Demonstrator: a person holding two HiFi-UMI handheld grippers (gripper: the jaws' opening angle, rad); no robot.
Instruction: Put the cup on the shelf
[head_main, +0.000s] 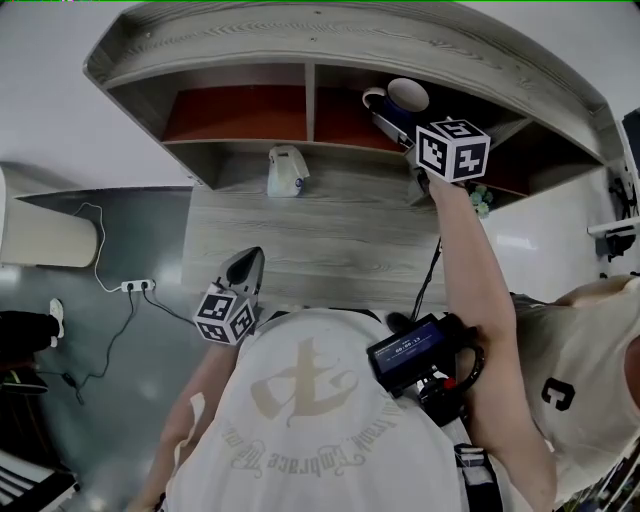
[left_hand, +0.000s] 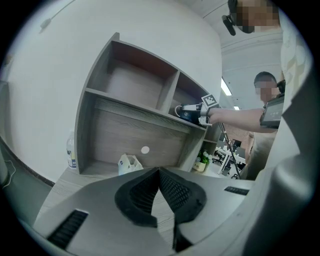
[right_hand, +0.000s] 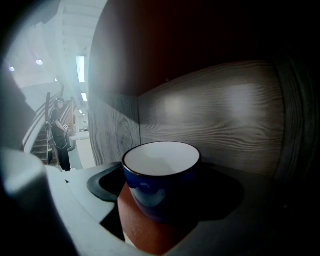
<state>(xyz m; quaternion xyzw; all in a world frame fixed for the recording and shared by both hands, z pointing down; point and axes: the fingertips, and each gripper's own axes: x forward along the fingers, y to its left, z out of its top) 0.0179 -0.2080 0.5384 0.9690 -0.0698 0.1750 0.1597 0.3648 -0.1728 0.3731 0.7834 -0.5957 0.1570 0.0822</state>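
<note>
Right gripper (right_hand: 165, 187) reaches into the upper row of the grey wood shelf (head_main: 300, 60), into the compartment right of the upright divider. The blue cup (right_hand: 161, 175), white inside, stands upright on the red floor of that compartment, close to the wood-grain back wall, with its handle toward the divider in the head view. The tongs on this side are spread wide with the cup between them. The left pad (right_hand: 106, 182) sits just beside the cup wall and does not appear to press on it, with red floor showing in the gap low down. The far pad is lost in shadow. The marker cube (head_main: 452, 148) sits on top of the gripper, just outside the shelf front. Left gripper (left_hand: 160, 172) hangs low over the desk (head_main: 330, 240), well apart from the shelf. Its ribbed pads meet at the tips with nothing between them. A white carton (head_main: 287, 172) stands in the lower bay under the shelf board. A clear bottle (left_hand: 71, 150) stands at the shelf's left end, and a small potted plant (left_hand: 202, 162) sits past its right end. A black screen unit (head_main: 410, 355) is strapped to the right forearm. A power strip (head_main: 137, 286) with a cable lies on the floor at left.
</note>
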